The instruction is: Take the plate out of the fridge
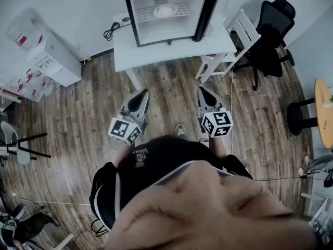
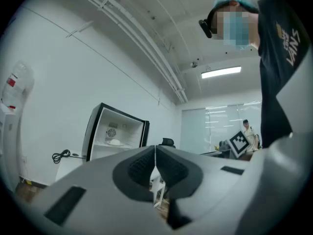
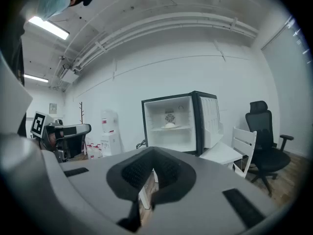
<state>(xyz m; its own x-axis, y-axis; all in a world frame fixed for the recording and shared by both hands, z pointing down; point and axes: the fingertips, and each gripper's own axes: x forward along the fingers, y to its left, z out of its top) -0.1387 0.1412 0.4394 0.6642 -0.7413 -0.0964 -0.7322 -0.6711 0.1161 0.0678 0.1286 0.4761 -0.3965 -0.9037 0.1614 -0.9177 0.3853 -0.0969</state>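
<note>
The person stands on the wood floor [image 1: 171,95] in a dark shirt, with both tools held out in front of the body, side by side and roughly level. The hands are mostly hidden under the marker cubes. The left gripper [image 1: 142,94] angles slightly inward and points ahead. In the left gripper view its two padded jaws meet in a thin seam with nothing between them [image 2: 155,153]. The right gripper [image 1: 202,90] mirrors it, well apart from the left one. Its jaws are also pressed together and empty [image 3: 152,173]. Neither tool touches anything.

Further ahead, past a stretch of bare floor, stands a white table [image 1: 171,50]. A small black-framed fridge [image 1: 156,30] sits on top of it, with its door [image 1: 221,1] swung open to the right. The plate [image 1: 165,10] is inside, resting on the wire shelf in the upper part of the white interior, well away from both grippers. A white chair [image 1: 244,30] stands just to the right of the table, and a black office chair [image 1: 270,40] is beyond it. A water dispenser [image 1: 52,59] stands by the wall on the left.
</note>
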